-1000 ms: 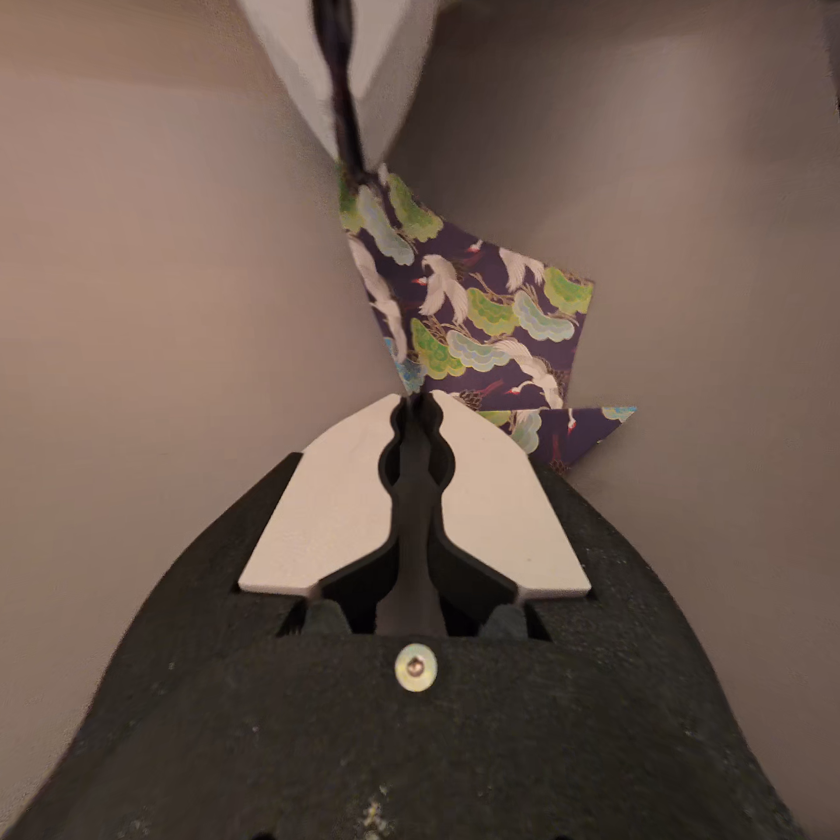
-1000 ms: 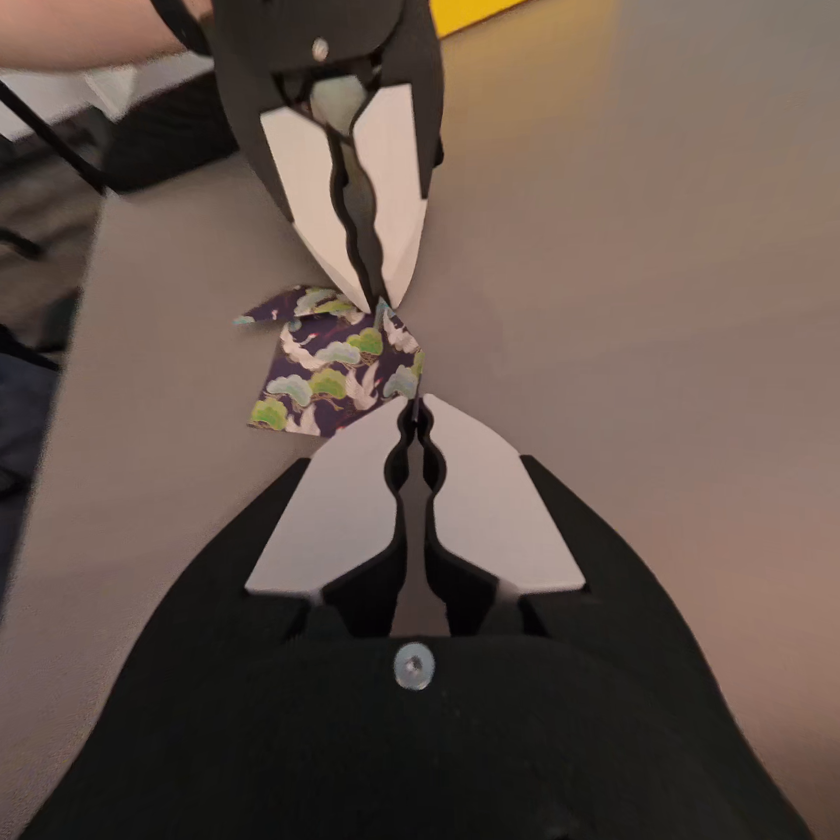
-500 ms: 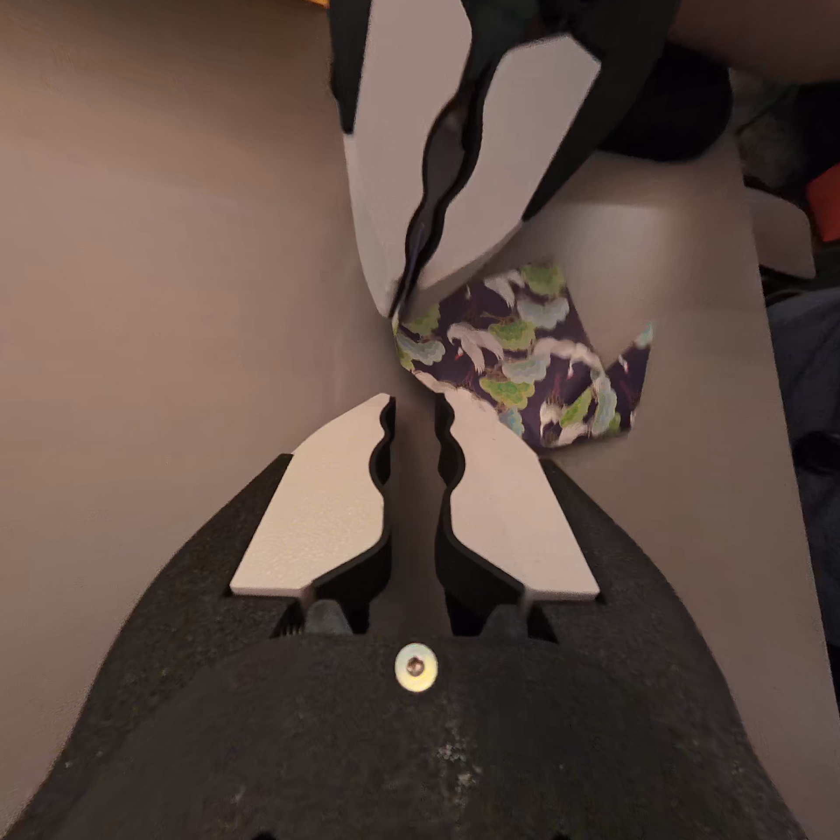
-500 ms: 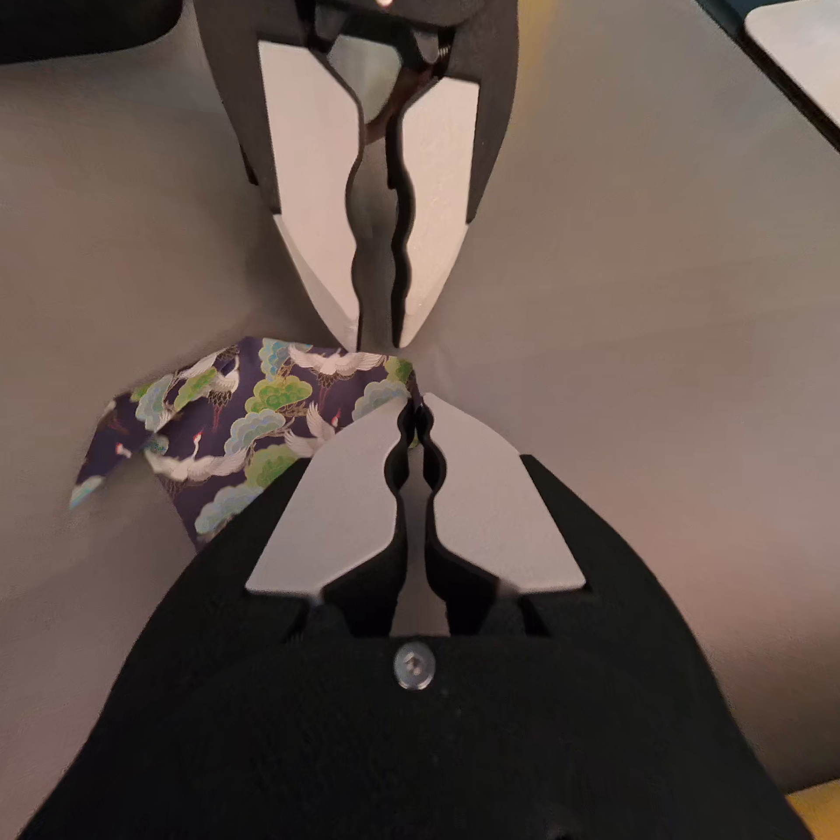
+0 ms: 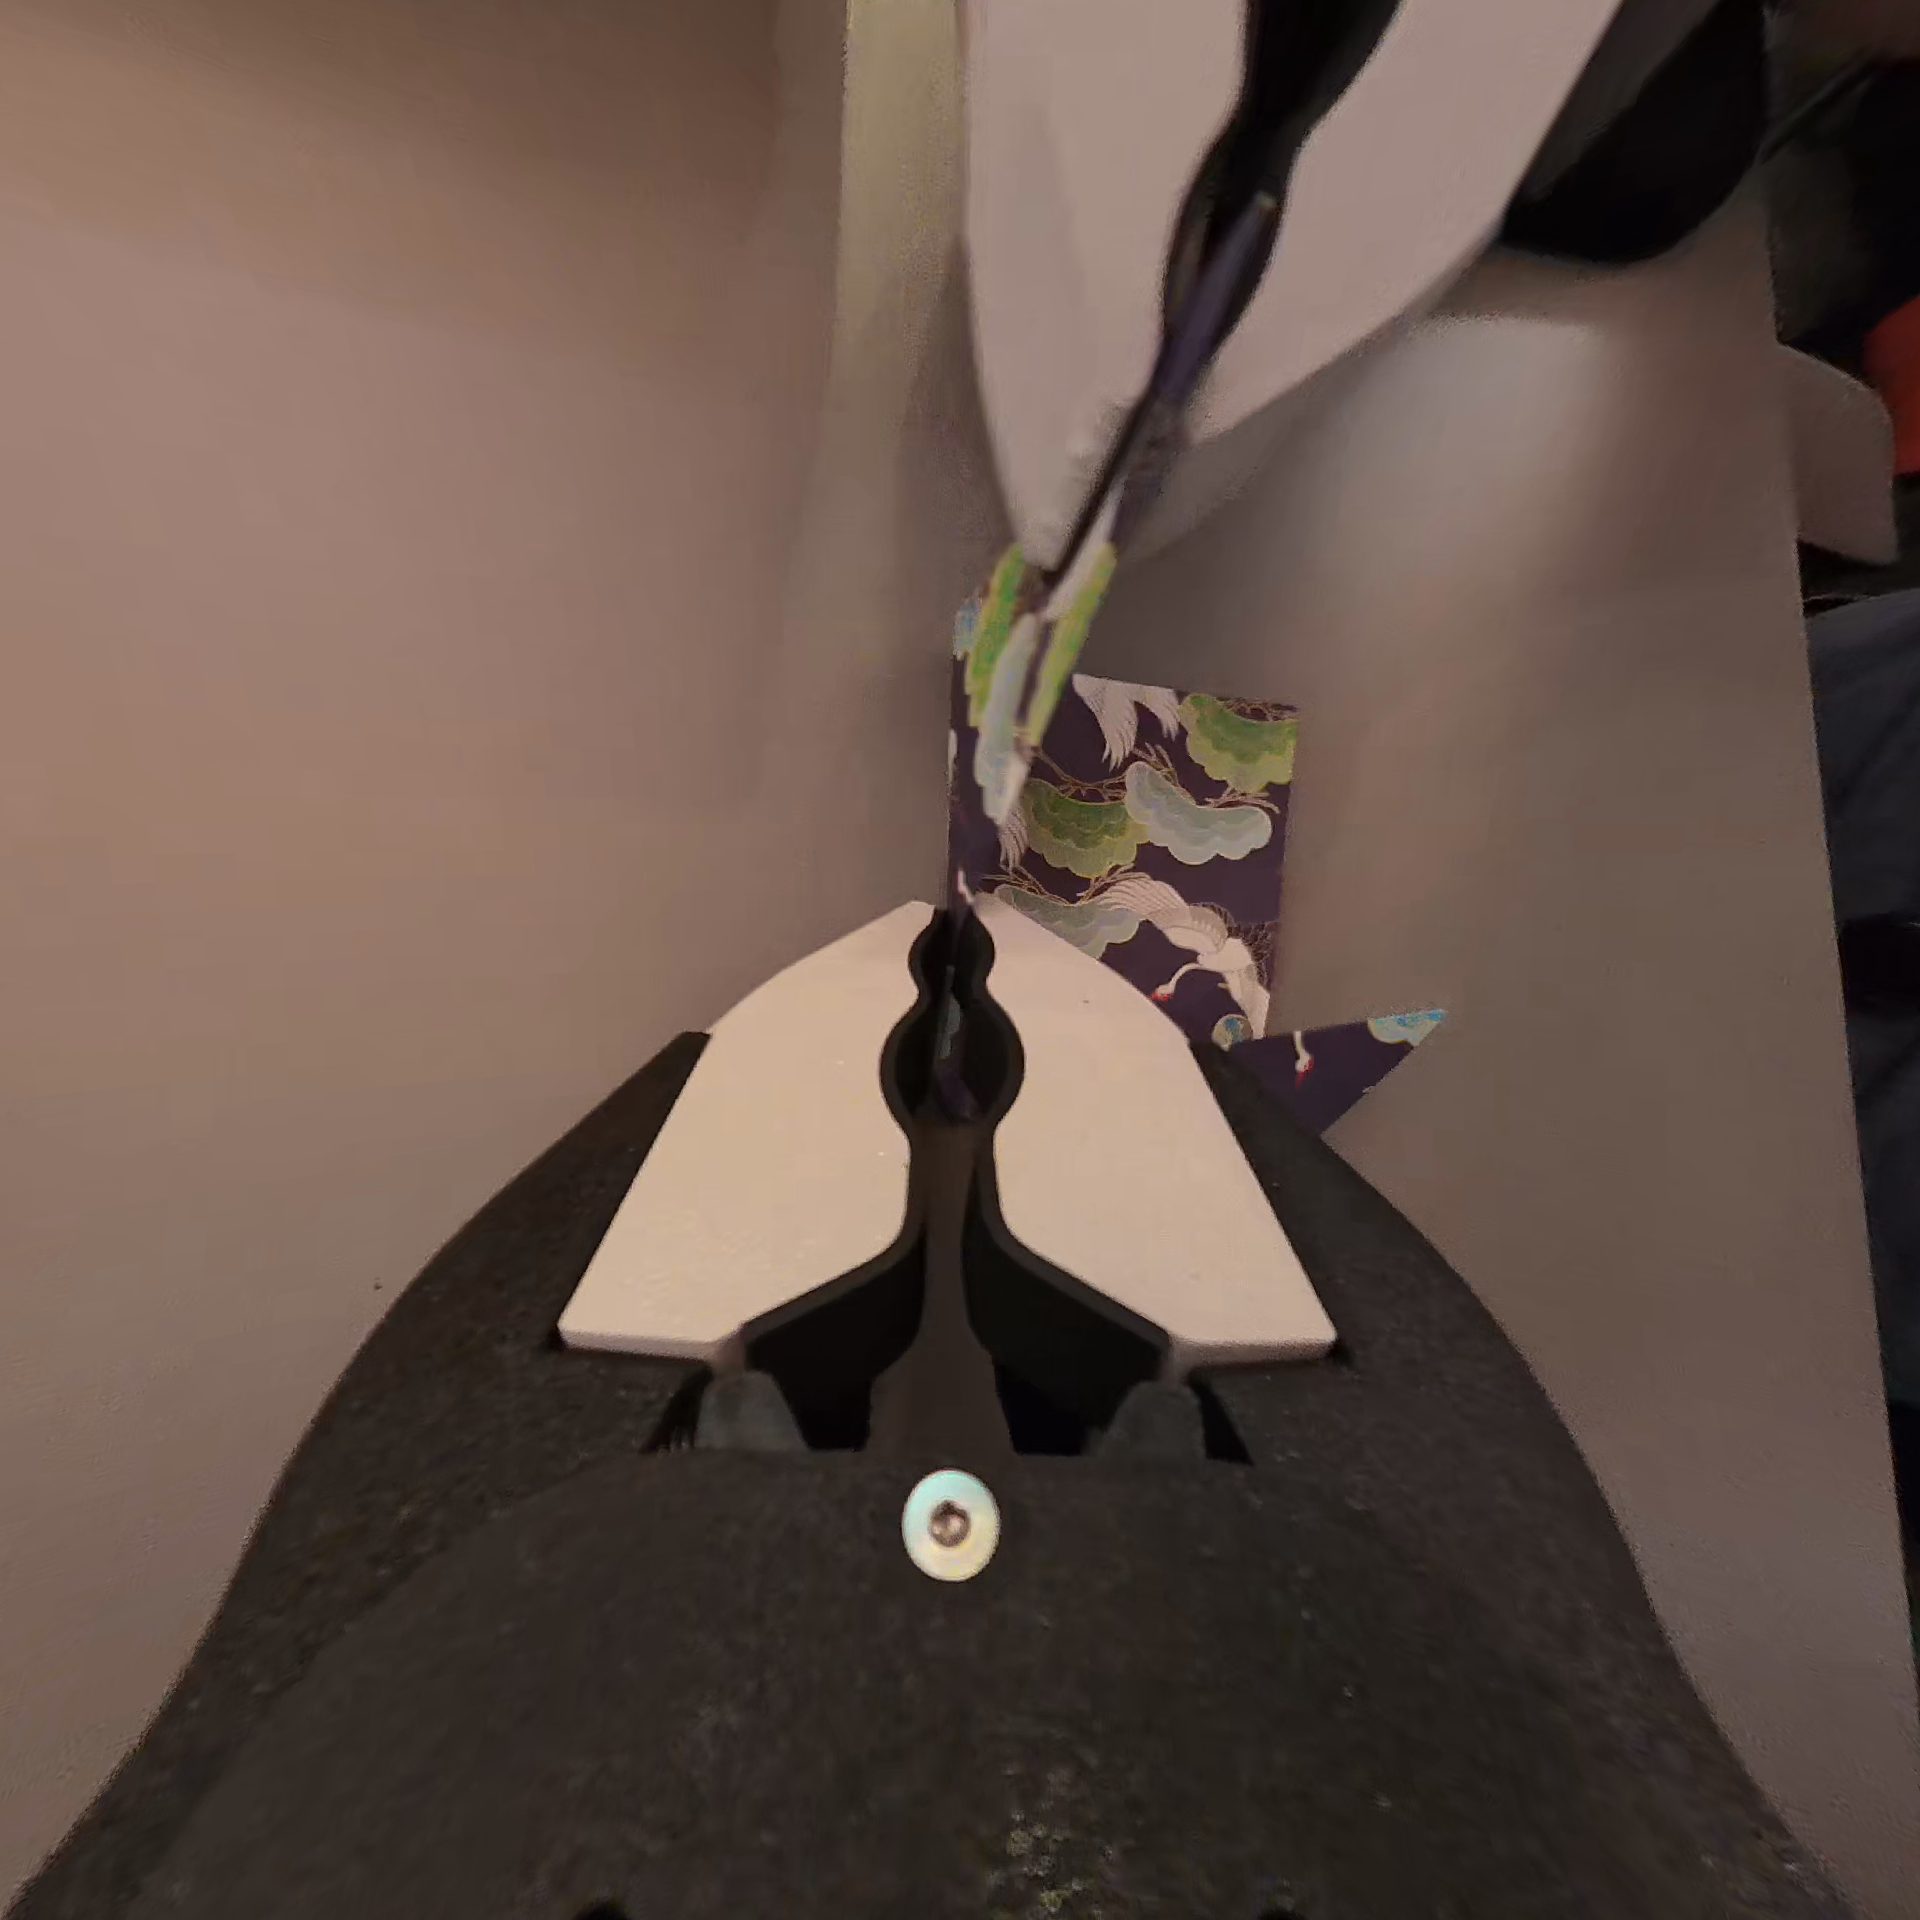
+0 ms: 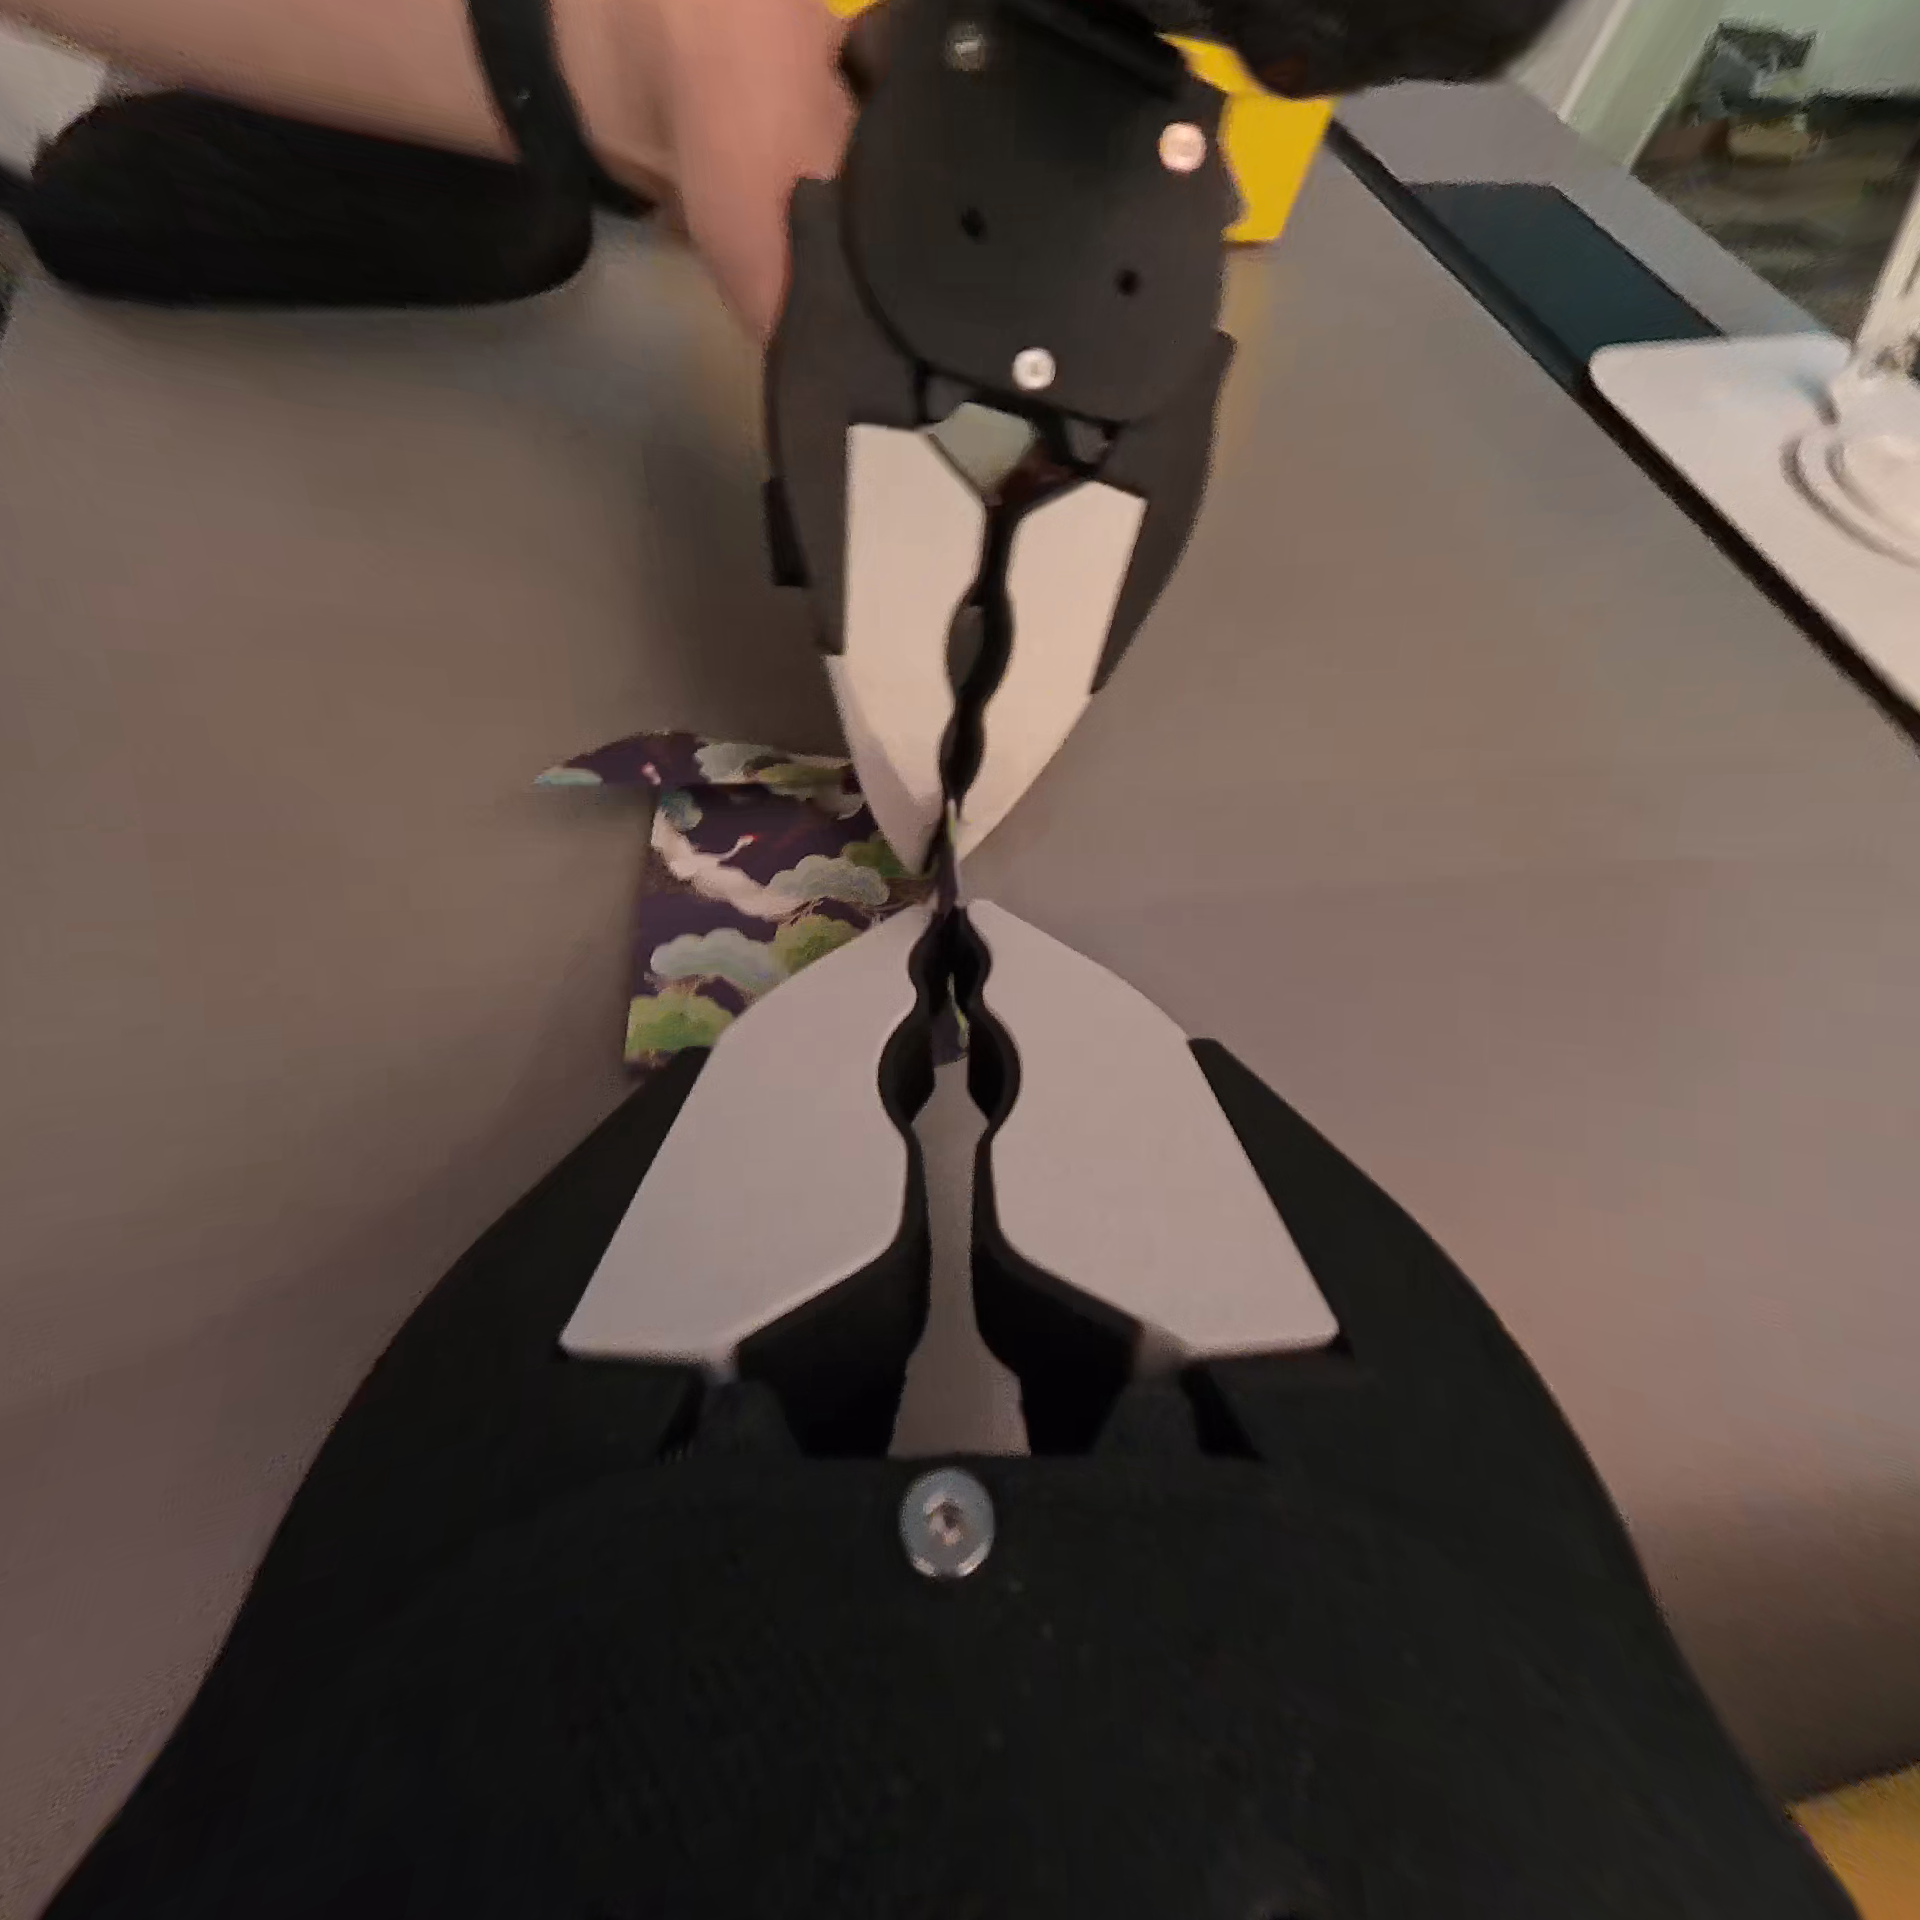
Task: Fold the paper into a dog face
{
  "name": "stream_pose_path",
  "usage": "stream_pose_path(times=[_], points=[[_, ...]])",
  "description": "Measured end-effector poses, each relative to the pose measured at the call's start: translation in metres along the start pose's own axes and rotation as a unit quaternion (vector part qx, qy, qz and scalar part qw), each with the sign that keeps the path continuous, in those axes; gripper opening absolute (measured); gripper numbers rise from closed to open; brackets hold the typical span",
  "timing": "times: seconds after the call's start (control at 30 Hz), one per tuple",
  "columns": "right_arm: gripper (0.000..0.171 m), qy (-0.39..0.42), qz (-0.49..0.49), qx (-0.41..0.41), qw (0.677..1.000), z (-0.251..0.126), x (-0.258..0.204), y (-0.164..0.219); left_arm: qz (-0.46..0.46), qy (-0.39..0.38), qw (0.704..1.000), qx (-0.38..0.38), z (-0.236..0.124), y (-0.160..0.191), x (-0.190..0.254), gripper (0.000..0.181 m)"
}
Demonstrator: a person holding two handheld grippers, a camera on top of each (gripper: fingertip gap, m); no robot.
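Note:
The paper (image 5: 1143, 831) is dark purple with white cranes and green clouds, partly folded, held on edge above the grey table (image 5: 416, 727). My left gripper (image 5: 951, 920) is shut on its near edge. The right gripper (image 5: 1070, 561) comes in from the top of the left wrist view, shut on the paper's far corner. In the right wrist view the paper (image 6: 748, 894) hangs to the left of both grippers. My right gripper (image 6: 951, 914) is shut on it, tip to tip with the left gripper (image 6: 945, 831). A pointed flap (image 5: 1340, 1060) sticks out low on the right.
A person's hand (image 6: 707, 135) holds the left gripper. A yellow object (image 6: 1262, 156) stands at the table's far edge. A white tray with a glass object (image 6: 1766, 447) lies on a neighbouring surface at the right. A black bag (image 6: 291, 208) sits at the far left. The left gripper's tips are roughly 6 centimeters from the right gripper's.
My left gripper, open half a second ago, has closed on the paper's edge again. The paper has turned up onto its edge between the two grippers. The right gripper kept its hold.

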State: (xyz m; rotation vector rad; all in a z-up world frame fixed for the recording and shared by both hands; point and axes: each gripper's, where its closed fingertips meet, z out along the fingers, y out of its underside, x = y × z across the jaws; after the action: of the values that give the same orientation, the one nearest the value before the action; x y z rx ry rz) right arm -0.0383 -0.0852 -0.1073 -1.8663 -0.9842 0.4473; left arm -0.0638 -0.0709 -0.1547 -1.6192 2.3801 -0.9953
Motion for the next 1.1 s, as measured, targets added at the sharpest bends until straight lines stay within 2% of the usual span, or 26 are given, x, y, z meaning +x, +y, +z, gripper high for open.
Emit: stream_pose_path(times=[0.03,0.17,0.3,0.47,0.57,0.67,0.77,0.83,0.9,0.93,1.03,1.1], points=[[0.001,0.008,-0.031,-0.007,0.999,-0.001,-0.003,0.002,0.004,0.002,1.000,0.003,0.001,-0.001,0.000,0.000],[0.009,0.050,-0.139,-0.016,0.989,-0.004,-0.009,-0.003,0.025,-0.001,1.000,0.003,0.001,-0.001,0.001,0.000],[0.014,0.070,-0.208,-0.005,0.976,-0.008,-0.014,-0.017,0.058,-0.005,0.998,-0.015,0.001,0.000,0.001,0.000],[0.011,0.090,-0.244,-0.070,0.963,-0.004,0.001,-0.005,0.096,0.000,0.994,-0.049,0.001,0.001,0.001,0.000],[0.023,0.071,-0.230,-0.050,0.969,-0.005,0.001,-0.015,0.113,0.001,0.991,-0.065,0.002,0.001,0.001,0.000],[0.047,0.063,-0.184,-0.056,0.979,-0.003,0.013,-0.028,0.130,-0.004,0.988,-0.079,0.002,0.002,0.001,0.000],[0.035,-0.004,-0.105,-0.137,0.985,0.005,0.016,-0.007,0.140,-0.009,0.987,-0.081,0.002,0.001,0.001,0.000],[0.028,-0.025,-0.057,-0.161,0.985,0.006,0.018,0.006,0.141,-0.012,0.987,-0.074,0.002,0.001,0.000,0.000],[0.020,-0.047,-0.027,-0.142,0.988,0.008,0.014,0.009,0.140,-0.013,0.988,-0.064,0.002,0.001,0.000,0.000],[0.001,-0.059,-0.021,-0.118,0.991,0.009,0.010,0.005,0.137,-0.013,0.989,-0.058,0.002,0.000,0.000,0.000],[0.001,-0.036,-0.019,-0.097,0.994,0.010,0.013,0.004,0.114,-0.018,0.993,-0.040,0.002,-0.001,-0.004,0.000],[0.001,-0.019,-0.029,-0.102,0.994,0.009,0.015,0.007,0.081,-0.015,0.996,-0.018,0.002,-0.005,-0.007,0.007]])
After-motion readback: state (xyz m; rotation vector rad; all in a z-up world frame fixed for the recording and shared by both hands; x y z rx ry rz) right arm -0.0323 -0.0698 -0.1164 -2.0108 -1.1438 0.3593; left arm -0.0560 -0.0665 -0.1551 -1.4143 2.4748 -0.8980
